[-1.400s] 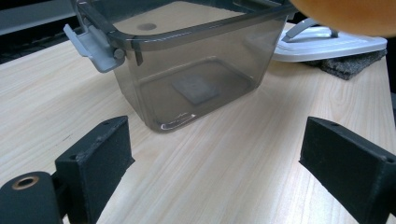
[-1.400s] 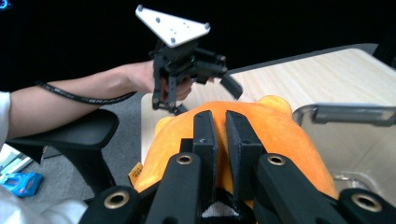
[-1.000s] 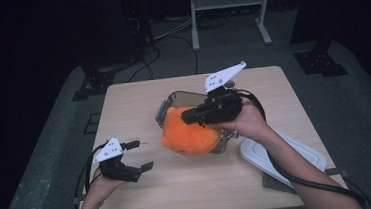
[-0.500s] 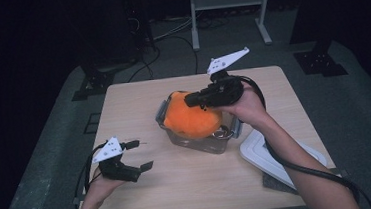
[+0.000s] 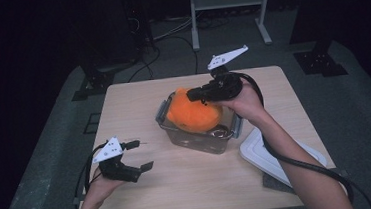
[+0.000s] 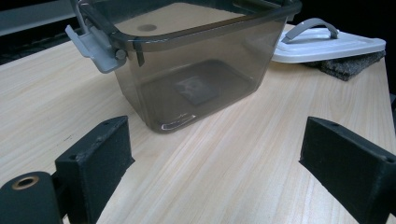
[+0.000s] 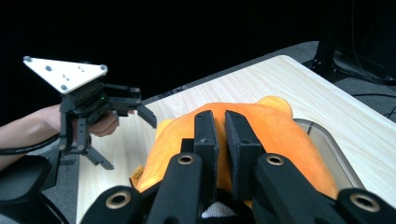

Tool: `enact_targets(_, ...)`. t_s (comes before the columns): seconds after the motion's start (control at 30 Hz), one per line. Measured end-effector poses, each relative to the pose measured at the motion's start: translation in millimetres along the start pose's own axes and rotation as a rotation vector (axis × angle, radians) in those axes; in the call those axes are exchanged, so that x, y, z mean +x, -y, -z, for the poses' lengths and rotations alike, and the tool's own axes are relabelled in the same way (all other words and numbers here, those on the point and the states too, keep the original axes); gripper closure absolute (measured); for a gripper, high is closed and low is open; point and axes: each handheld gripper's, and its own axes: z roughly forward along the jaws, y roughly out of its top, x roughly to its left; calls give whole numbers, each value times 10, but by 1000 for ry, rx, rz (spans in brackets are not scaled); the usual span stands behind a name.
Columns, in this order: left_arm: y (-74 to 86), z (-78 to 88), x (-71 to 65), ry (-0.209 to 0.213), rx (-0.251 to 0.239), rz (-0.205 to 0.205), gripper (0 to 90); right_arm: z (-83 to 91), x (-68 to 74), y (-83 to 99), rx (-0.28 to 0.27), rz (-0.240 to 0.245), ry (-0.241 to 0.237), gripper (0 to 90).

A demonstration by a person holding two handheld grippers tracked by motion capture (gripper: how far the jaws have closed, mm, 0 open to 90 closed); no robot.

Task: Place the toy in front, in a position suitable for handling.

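Now lowering the toy (image 5: 193, 115) into the box (image 5: 172, 135).
Right gripper (image 7: 223, 132) pinches it; next I release. Left gripper (image 5: 136, 156), at 8 o'clock, spread.

— What moved? 
— The right gripper (image 5: 196, 95) carried the orange plush toy (image 5: 193, 114) from the frame's centre toward the upper right. 
— And the toy? 
— It ended over the clear container (image 5: 202, 139), sitting partly inside.
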Motion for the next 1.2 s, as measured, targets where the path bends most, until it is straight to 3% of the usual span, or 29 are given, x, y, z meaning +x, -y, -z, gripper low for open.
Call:
enact_targets(0.57,7,-14,-5,7,1,0,83,-165,-260,143,30,-45,27,830)
enact_targets(1.2,6,-22,-12,12,4,-1,83,-296,-432,264,49,-88,43,830)
